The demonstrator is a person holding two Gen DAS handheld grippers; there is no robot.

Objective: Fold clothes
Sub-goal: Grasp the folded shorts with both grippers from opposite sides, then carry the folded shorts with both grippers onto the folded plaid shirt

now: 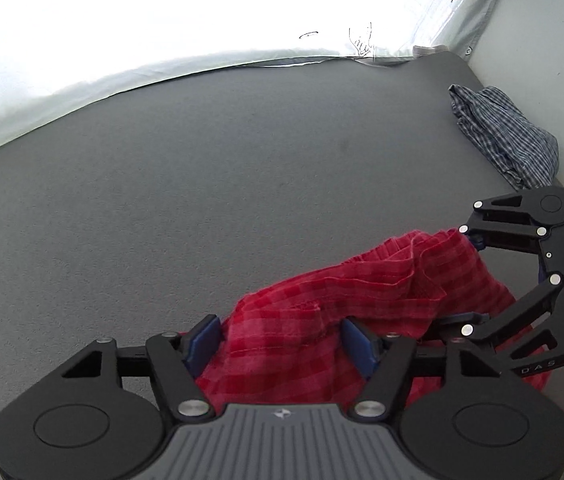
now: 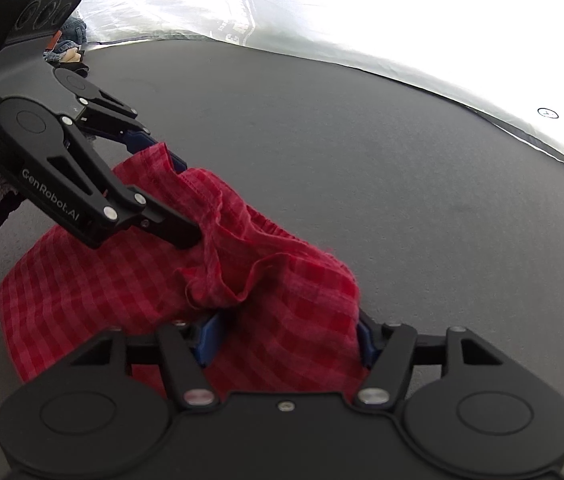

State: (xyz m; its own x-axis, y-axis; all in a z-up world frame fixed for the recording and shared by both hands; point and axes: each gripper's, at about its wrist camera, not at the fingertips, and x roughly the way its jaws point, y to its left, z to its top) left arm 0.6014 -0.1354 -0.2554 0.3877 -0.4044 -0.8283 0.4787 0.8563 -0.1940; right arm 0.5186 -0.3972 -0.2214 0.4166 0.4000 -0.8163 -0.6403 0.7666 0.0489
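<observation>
We see red checked cloth (image 1: 362,300) bunched on grey mat (image 1: 202,180). L gripper (image 1: 282,344) and R gripper (image 2: 286,338) both spread wide w/ cloth between pads. Blue plaid garment (image 1: 502,132) well apart, far R by white sheet (image 1: 162,20).

The cloth (image 1: 346,300) is red with checks. The table (image 1: 202,180) is dark grey. Another cloth (image 1: 506,136) has blue and white checks. The claw pads (image 1: 204,344) are blue
</observation>
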